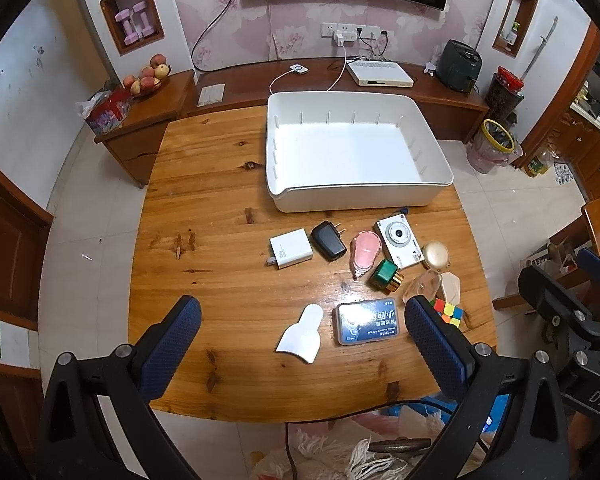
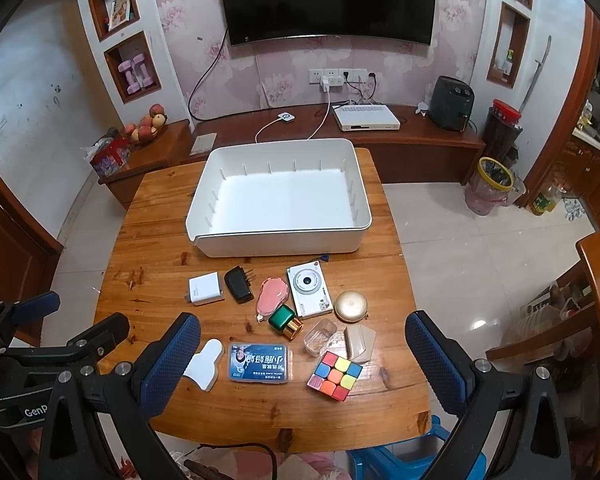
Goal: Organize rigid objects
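An empty white bin (image 1: 436, 156) (image 2: 280, 242) stands at the far side of the wooden table (image 1: 204, 216) (image 2: 148, 264). In front of it lie a white charger (image 1: 290, 248) (image 2: 206, 289), a black adapter (image 1: 329, 240) (image 2: 237, 285), a pink tape dispenser (image 1: 365, 254) (image 2: 272, 295), a white camera (image 1: 399, 242) (image 2: 309, 290), a green-gold bottle (image 1: 386, 276) (image 2: 285, 321), a gold compact (image 2: 351, 306), a blue box (image 1: 366, 326) (image 2: 259, 362), a cube (image 2: 335, 375) and a white scraper (image 1: 302, 334) (image 2: 206, 364). My left gripper (image 1: 302, 352) and right gripper (image 2: 302, 364) hover open above the near items, holding nothing.
A low wooden cabinet behind the table carries a white set-top box (image 2: 366, 117), a fruit bowl (image 1: 150, 76) and cables. A bin with a yellow rim (image 2: 494, 186) stands on the tiled floor at right. A blue stool (image 2: 404, 460) sits under the table's near edge.
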